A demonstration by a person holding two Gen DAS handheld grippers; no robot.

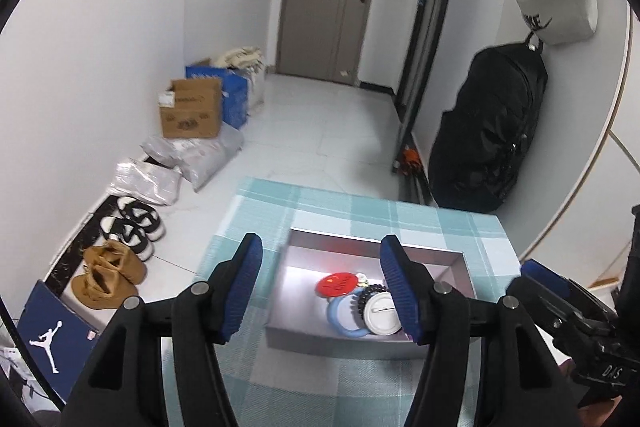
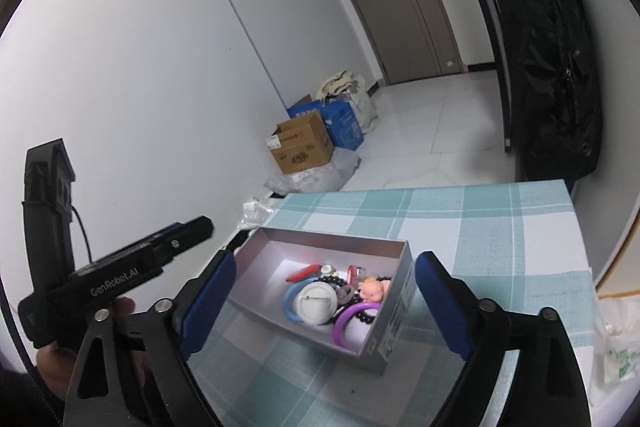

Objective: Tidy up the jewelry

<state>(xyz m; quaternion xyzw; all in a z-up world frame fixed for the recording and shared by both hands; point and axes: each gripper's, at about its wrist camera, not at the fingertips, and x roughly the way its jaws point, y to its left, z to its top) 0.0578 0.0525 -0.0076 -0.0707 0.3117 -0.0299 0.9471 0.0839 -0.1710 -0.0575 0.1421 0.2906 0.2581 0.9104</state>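
Fingers (image 2: pixel 444 307) parted, apparently empty, above box (image 2: pixel 394 301).

Your left tongs (image 1: pixel 322 287) are black plastic with ribbed blue pads (image 1: pixel 244 287) and silver pivot screws. Your right tongs (image 2: pixel 324 307) match; at nine o'clock the left body reads "GenRobot.AI", trailing a thin black cable.

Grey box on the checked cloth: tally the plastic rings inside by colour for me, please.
Blue ring: 1
Purple ring: 1
Total: 2 rings showing in the grey box. More could be hidden under the white badge and the black beads.
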